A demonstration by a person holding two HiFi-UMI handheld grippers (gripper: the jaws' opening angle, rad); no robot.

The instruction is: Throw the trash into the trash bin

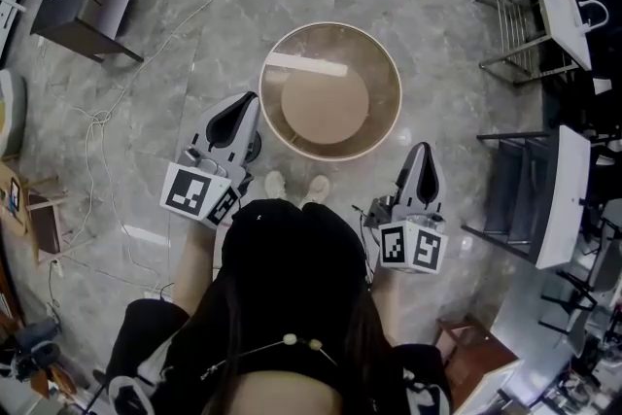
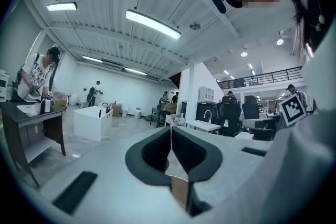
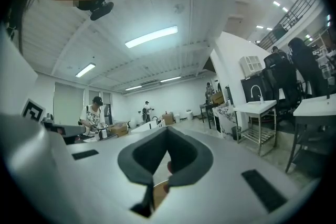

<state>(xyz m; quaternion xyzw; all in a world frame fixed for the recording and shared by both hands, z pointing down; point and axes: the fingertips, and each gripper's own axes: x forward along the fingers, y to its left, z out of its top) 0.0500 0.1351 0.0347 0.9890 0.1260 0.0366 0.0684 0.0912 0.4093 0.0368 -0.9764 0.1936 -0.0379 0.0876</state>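
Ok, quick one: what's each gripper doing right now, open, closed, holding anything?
Left gripper: closed, nothing between its jaws.
Right gripper: closed, nothing between its jaws.

We count 1 trash bin (image 1: pixel 292 143) on the floor. 2 tools, both with jaws together: left tool (image 1: pixel 245 104), right tool (image 1: pixel 425 155). 2 marker cubes, one per tool: left cube (image 1: pixel 199 192), right cube (image 1: pixel 411 248). 2 shoes beside the bin: left shoe (image 1: pixel 275 184), right shoe (image 1: pixel 318 189). Background people are too small for us to count.
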